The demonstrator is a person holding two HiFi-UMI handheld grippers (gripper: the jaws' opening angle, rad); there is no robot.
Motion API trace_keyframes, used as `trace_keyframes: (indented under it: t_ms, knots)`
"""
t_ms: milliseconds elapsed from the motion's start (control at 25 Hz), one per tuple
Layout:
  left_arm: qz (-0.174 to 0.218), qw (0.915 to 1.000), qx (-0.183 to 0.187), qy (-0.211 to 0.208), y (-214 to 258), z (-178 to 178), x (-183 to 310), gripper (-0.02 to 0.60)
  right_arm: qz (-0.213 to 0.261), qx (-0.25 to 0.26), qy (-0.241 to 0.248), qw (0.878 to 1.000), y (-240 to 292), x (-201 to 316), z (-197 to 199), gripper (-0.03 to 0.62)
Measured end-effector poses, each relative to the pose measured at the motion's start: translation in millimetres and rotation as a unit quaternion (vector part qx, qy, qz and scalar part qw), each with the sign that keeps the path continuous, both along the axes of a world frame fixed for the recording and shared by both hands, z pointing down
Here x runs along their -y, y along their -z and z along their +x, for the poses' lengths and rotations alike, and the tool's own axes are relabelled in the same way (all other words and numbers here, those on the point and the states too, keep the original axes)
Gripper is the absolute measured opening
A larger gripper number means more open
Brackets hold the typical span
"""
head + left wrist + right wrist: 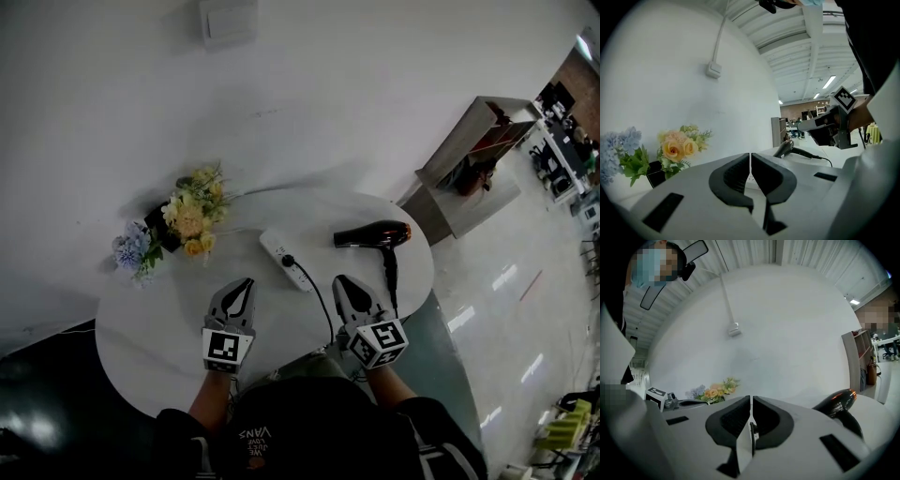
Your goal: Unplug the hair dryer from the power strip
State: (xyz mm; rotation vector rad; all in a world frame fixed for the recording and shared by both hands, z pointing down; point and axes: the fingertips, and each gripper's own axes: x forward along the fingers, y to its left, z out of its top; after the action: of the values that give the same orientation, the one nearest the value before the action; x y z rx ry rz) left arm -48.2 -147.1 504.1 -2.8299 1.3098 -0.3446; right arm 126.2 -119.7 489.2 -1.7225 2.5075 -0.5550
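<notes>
Where the round table (150, 347) spreads below both grippers, the hair dryer (373, 234) lies ahead of the right gripper (341, 279), whose jaws are together and empty, as are those of the left gripper (246, 282). Power strip (272, 246): ahead, between the two sets of tips, long axis slanting far-left to near-right; black plug (289, 261) seated mid-strip, about midway between them, cord (319, 298) trailing back past the right gripper's inner side
</notes>
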Motion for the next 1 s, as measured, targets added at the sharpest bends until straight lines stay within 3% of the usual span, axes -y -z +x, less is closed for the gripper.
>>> trace_keyframes:
  t_ms: [400, 560, 800, 1000]
  knots:
    - [-0.052, 0.9972, 0.053, 0.003, -49, 31, 34, 0.031, -0.022, 0.003, 0.079, 0.997, -24, 48, 7, 0.046]
    - [-0.068, 0.9955, 0.066, -0.007, -67, 40, 43, 0.112, -0.031, -0.002, 0.113, 0.993, -39, 61, 4, 0.046]
    - [-0.079, 0.9904, 0.11, -0.028, -95, 48, 54, 0.155, -0.034, -0.019, 0.18, 0.983, -58, 74, -5, 0.046]
    - [-0.097, 0.9792, 0.169, -0.057, -118, 50, 54, 0.23, -0.044, -0.026, 0.215, 0.975, -75, 82, -6, 0.046]
